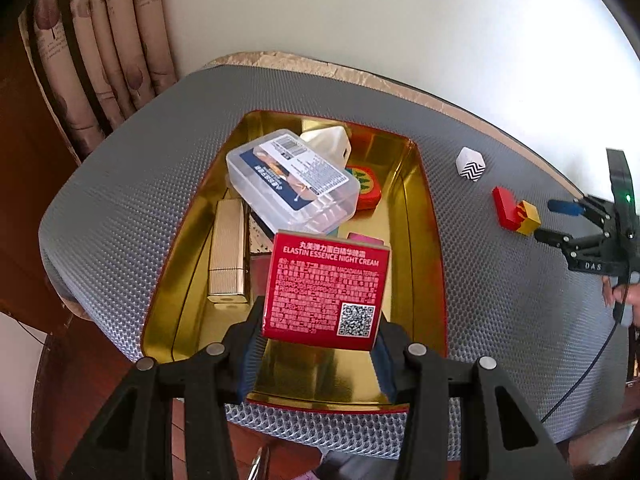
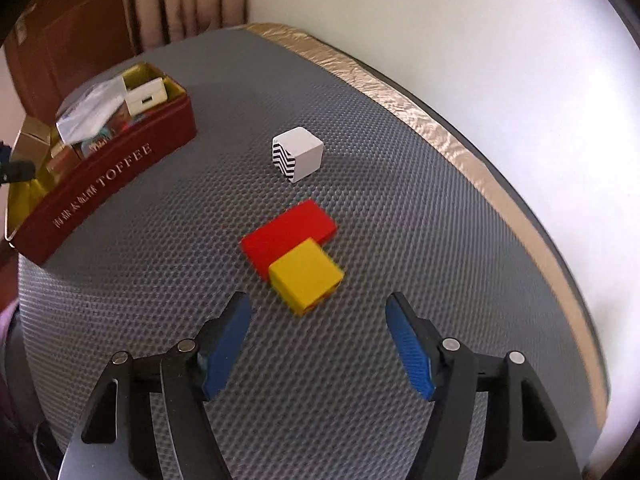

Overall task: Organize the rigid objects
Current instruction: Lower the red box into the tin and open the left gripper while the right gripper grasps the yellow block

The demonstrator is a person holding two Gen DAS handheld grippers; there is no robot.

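Clamped between the pads of your left gripper (image 1: pixel 320 354) is the red night-cream box (image 1: pixel 326 290), held over the near end of the gold-lined toffee tin (image 1: pixel 430 216). Your right gripper (image 2: pixel 318 344) is spread wide and holds nothing; the yellow block (image 2: pixel 306 274) sits just ahead of its fingers, touching the red block (image 2: pixel 288 232) behind it.

Risk, left: the tin is crowded. A clear plastic case (image 1: pixel 292 178) lies tilted across the pile beyond the box, with a gold ribbed case (image 1: pixel 228 252) ahead to the left. Release too far forward and the box probably lands on the pile and tips.

Risk, right: closing on the yellow block may drag or nudge the red one, since they touch.

Further ahead of the right gripper a white zigzag cube (image 2: pixel 298 154) stands apart on the grey mat (image 2: pixel 360 360). Nothing blocks the approach.
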